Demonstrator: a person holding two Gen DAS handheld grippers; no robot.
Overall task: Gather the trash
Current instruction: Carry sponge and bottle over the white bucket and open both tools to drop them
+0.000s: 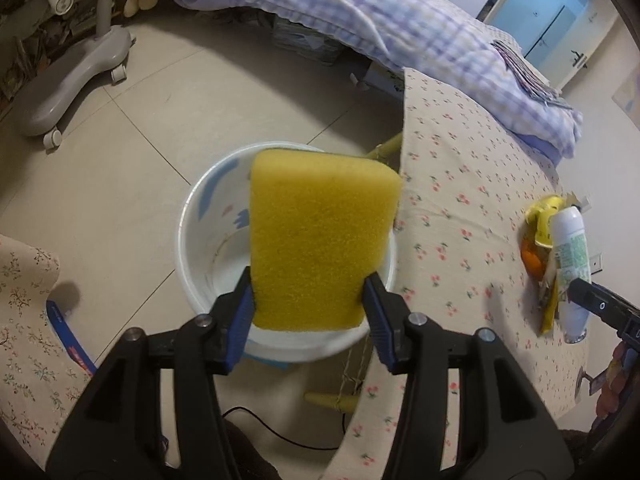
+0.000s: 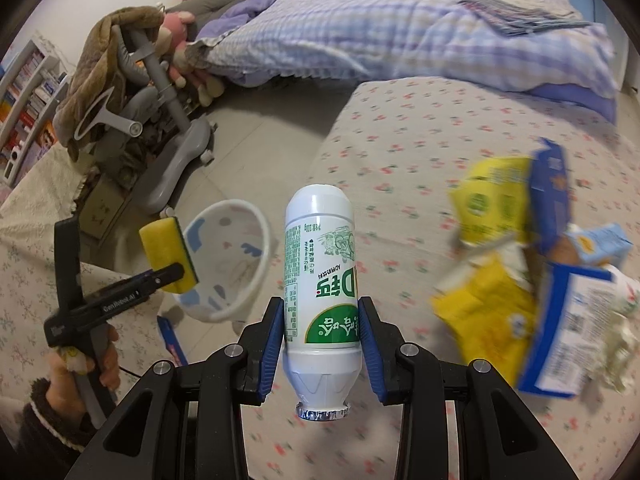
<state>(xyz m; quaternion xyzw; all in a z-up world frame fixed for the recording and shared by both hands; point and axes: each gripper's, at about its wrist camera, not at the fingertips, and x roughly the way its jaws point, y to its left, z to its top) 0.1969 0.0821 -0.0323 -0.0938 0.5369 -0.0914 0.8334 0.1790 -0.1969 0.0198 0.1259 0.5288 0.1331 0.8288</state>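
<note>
Sponge [image 1: 320,236] pinched betw. left gripper [image 1: 308,300] pads, long axis along fingers, white bin [image 1: 192,216] right below/ahead. Right gripper [image 2: 320,328] clamps bottle [image 2: 320,276], bin off to its left, so left hand nearer.

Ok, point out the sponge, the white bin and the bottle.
sponge [image 1: 320,236]: left wrist view, yellow face.
white bin [image 1: 208,196]: left wrist view, inner wall.
bottle [image 2: 320,264]: right wrist view, label.

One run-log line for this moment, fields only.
left gripper: shut on sponge, above white bin | right gripper: shut on white bottle, above floral table | wrappers: on table
</note>
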